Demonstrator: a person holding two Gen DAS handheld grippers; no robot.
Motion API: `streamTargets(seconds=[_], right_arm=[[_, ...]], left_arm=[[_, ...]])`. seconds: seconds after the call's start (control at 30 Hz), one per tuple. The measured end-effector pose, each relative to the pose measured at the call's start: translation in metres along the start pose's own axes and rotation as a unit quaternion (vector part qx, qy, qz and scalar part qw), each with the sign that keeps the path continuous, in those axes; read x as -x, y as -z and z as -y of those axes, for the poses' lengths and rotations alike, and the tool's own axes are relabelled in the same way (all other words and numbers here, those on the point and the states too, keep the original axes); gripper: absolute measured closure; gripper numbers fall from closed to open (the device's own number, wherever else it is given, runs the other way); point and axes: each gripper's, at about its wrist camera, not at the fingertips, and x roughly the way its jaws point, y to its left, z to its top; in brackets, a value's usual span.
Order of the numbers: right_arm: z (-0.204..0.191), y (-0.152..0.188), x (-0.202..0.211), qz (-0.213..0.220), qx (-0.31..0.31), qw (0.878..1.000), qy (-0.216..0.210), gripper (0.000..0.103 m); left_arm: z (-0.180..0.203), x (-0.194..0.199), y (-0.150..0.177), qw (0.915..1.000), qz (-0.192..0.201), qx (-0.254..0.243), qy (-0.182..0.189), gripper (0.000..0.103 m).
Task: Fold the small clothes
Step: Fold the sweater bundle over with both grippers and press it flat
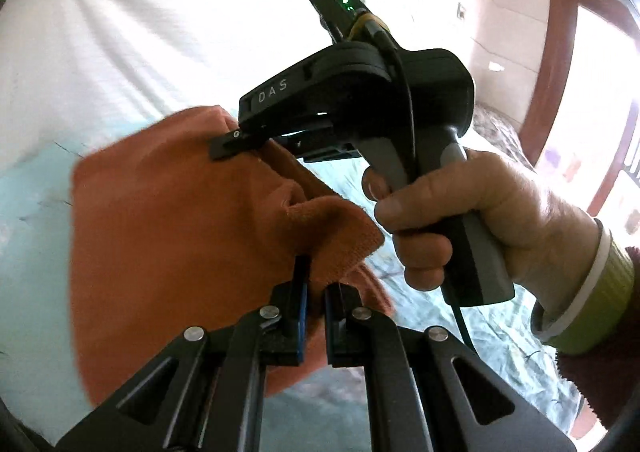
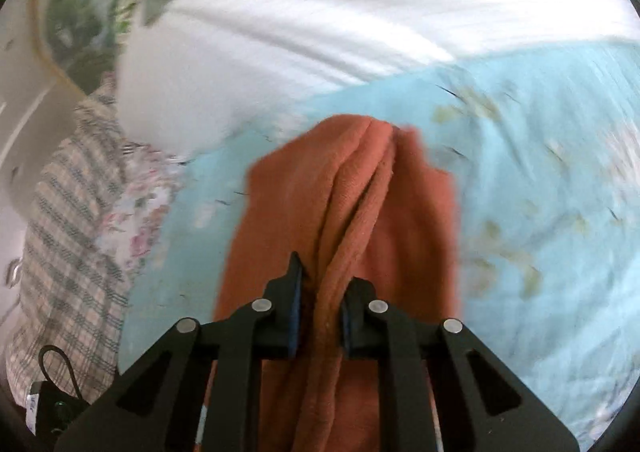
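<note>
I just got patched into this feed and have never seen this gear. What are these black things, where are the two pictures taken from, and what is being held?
No robot here: a person holds a hand-operated tool in each hand, and each tool carries its own camera looking along its tongs. The left camera shows the left tongs shut on an orange cloth, and also the other tool, gripped by the person's right hand. The right camera shows the right tongs pinching a bunched fold of the same cloth. Underneath lies a light blue printed sheet, with white bedding behind. Both pictures are motion-blurred.
</note>
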Motion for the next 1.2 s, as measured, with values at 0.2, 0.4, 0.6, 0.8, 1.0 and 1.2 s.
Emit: streamTargets(seconds=[0.2,0.4,0.6,0.8,1.0,1.2], right_arm=[[0.016,0.008,-0.007,-0.006,0.014,1.0,0.021,0.087],[0.014,0.012,-0.007,0.005,0.015,0.999,0.047,0.076],[0.018,0.027,0.036,0.069,-0.001,0.996,0.058,0.035],[0.035,0.04,0.028,0.038,-0.043,0.997,0.045,0.034],[0.045,0.028,0.001,0.004,-0.074,0.997,0.013,0.034],[0.051,0.022,-0.032,-0.04,-0.098,0.994,-0.02,0.064]], left_arm=[[-0.004,-0.023,0.01,0.999,-0.033,0.019,0.021,0.098],[-0.02,-0.016,0.01,0.9963,-0.055,0.056,0.036,0.087],[-0.064,0.04,0.025,0.9915,-0.034,0.122,0.029,0.042],[-0.144,0.057,0.029,0.973,-0.036,0.228,0.002,0.021],[-0.205,0.01,0.031,0.9369,-0.085,0.335,0.054,0.018],[-0.226,-0.041,0.025,0.9407,-0.097,0.314,0.085,0.059]])
